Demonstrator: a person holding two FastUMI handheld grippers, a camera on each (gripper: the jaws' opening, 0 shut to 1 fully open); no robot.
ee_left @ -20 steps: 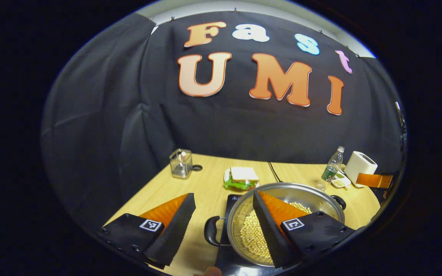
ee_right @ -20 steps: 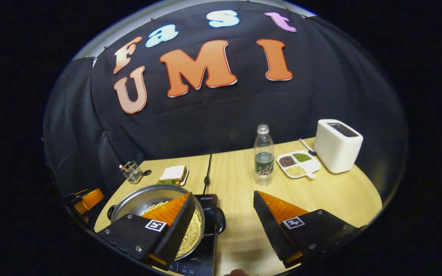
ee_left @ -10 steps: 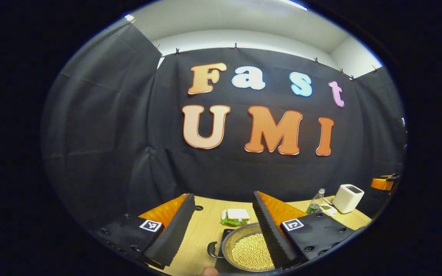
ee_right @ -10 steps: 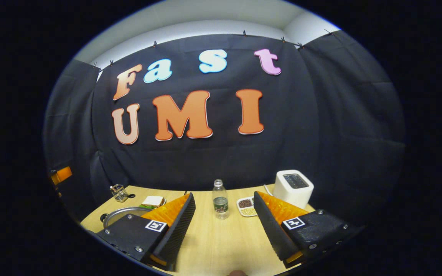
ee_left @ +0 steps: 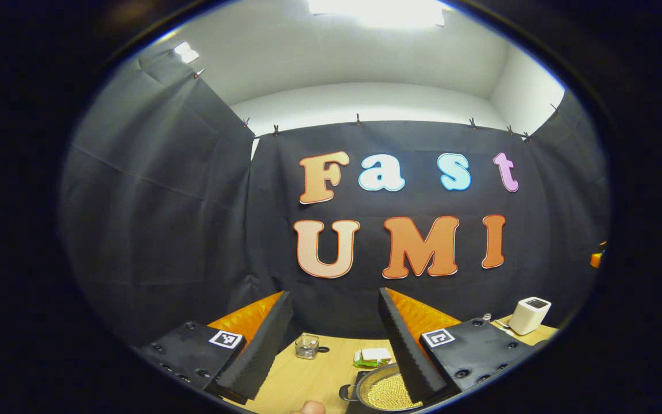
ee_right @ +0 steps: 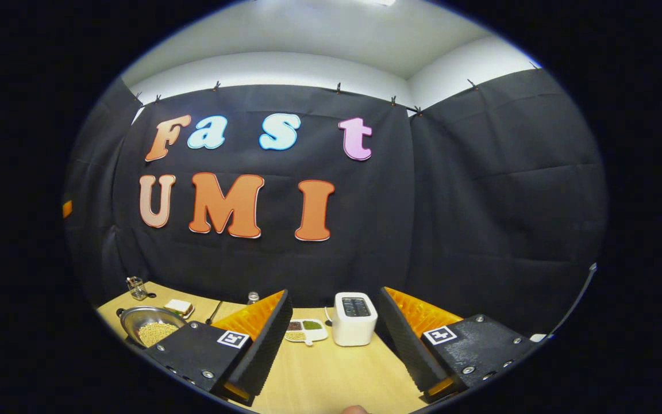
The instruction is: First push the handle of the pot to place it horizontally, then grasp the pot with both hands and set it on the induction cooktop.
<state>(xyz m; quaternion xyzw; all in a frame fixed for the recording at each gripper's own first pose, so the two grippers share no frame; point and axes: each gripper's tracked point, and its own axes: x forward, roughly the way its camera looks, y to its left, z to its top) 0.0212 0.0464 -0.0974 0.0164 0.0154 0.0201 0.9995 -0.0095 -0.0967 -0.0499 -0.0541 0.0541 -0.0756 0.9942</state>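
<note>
Both cameras have swung upward and back since a second ago, and the pot has shrunk from close under the fingers to a small shape low in each view.

Left gripper view: the left gripper (ee_left: 334, 339) is raised and level, aimed at the booth wall, jaws spread wide with nothing between them. The pot (ee_left: 385, 388), full of pale beans, sits just behind its right-hand finger, with the sandwich (ee_left: 372, 356) and glass jar (ee_left: 307, 346) beyond the pot on the table (ee_left: 308, 376). Whether the induction cooktop is under the pot can't be made out here.

Right gripper view: the right gripper (ee_right: 334, 336) is also wide open and empty, pointing past the pot toward the toaster (ee_right: 354, 319) and bean tray (ee_right: 303, 329). The pot (ee_right: 150, 326) lies well off to its left.

The placing looks finished, so the good move is a clean retreat: keep both grippers high and clear of the pot's handles.
</note>
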